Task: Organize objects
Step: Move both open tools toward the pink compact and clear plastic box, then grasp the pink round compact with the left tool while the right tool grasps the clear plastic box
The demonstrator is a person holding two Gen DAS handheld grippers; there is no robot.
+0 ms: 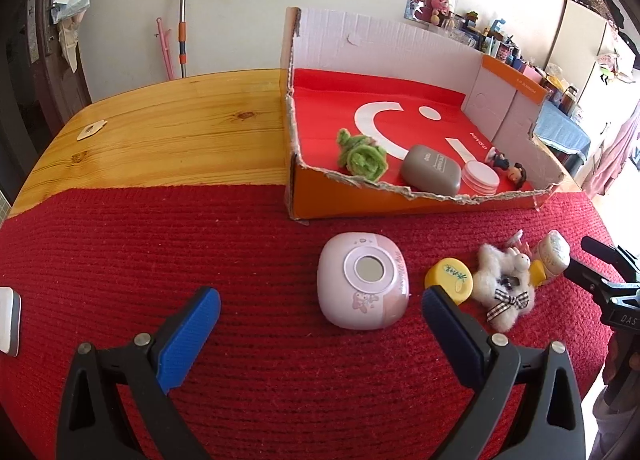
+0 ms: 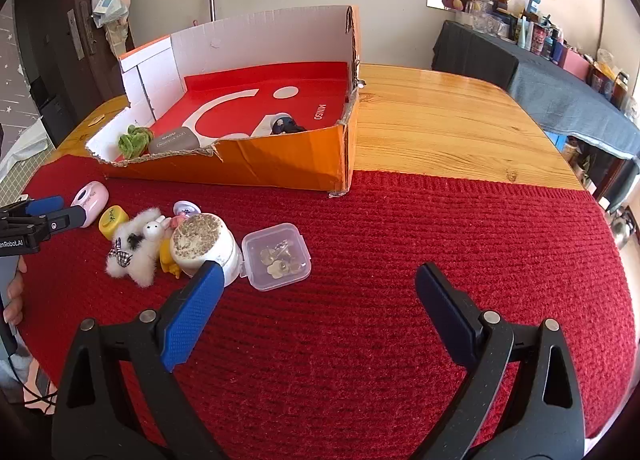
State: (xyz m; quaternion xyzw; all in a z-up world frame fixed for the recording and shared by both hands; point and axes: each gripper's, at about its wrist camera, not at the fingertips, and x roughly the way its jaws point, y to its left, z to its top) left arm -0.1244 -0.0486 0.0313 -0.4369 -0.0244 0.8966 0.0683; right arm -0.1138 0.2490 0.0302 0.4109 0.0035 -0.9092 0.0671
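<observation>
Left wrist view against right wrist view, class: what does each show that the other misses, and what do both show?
Only the left wrist view shows the round white tin inside the cardboard box, and a paper tag on the bare wood.

Only the right wrist view shows the clear plastic case on the red mat.

Both show the pink device, yellow cap, fluffy white toy, green plush and grey case, plus open tongs.
</observation>
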